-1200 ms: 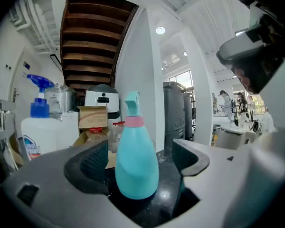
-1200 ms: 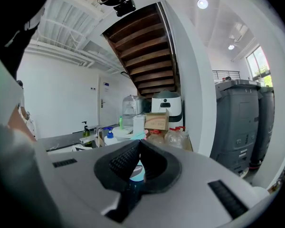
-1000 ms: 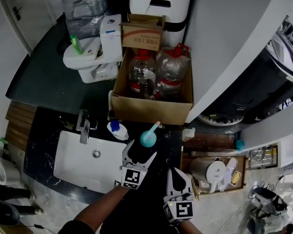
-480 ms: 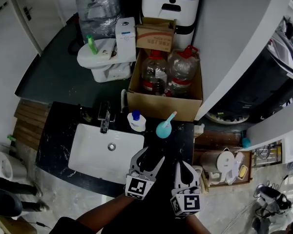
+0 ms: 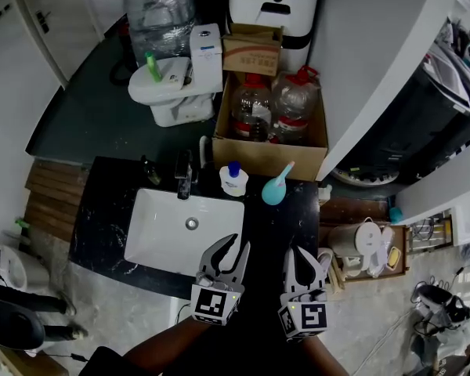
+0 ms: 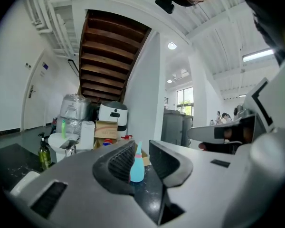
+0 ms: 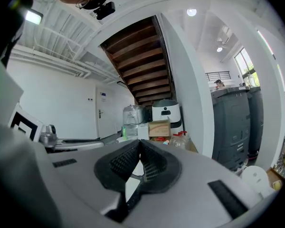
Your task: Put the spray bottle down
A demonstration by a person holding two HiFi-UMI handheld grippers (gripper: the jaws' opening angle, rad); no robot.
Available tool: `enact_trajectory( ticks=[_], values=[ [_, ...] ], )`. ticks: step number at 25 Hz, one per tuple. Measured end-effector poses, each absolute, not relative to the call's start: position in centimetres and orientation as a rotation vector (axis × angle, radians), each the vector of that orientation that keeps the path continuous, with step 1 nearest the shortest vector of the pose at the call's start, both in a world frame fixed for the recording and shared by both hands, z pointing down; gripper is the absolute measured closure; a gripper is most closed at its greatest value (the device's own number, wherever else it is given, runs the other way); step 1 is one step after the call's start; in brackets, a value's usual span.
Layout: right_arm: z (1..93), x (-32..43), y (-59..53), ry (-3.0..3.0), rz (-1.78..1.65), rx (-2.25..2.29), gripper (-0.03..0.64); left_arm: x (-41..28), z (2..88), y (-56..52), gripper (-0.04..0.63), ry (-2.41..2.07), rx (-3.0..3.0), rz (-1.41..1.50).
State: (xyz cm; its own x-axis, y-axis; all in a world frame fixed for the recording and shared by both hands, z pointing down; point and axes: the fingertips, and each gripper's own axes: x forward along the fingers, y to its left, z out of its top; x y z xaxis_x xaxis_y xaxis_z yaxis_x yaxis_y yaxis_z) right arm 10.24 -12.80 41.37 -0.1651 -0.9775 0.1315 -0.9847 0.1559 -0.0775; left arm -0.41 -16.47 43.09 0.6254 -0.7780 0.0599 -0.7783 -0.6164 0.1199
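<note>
Left gripper (image 5: 233, 245): jaws a narrow gap apart and closing, with nothing between them. The bottle shows only far beyond the gap.
Right gripper (image 5: 304, 258): jaws together at the tips, holding nothing.
Spray bottle (image 5: 274, 192): teal, standing on the black counter (image 5: 288, 224) at its back edge, right of the white sink (image 5: 168, 245) and free of both grippers.
Neighbour: a white bottle with blue cap (image 5: 233, 181) stands just beside the spray bottle, on its left.
Change from a second ago: the left jaws were spread wide right at the spray bottle. Now both grippers sit back near the counter's front edge, well apart from it, and the left jaws are much narrower.
Cardboard box (image 5: 270, 157): open-topped, behind the counter, holding two large clear jugs (image 5: 253, 110) with red caps, side by side.
Small carton (image 5: 251, 53): closed, behind the box.
</note>
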Motion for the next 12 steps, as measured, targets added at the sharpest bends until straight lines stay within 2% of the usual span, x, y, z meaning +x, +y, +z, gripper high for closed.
enact_trajectory(
  ticks=[6,12],
  values=[
    [38.8,7.5,-12.3,-2.384,0.173,2.004,0.601,-2.4,40.9,-15.4,0.56,-1.349,2.724,-0.029],
    [37.4,6.4,-11.6,-2.337,0.056,2.033,0.601,-3.4,37.9,-14.5,0.583,-1.371,2.731,-0.109]
  ],
)
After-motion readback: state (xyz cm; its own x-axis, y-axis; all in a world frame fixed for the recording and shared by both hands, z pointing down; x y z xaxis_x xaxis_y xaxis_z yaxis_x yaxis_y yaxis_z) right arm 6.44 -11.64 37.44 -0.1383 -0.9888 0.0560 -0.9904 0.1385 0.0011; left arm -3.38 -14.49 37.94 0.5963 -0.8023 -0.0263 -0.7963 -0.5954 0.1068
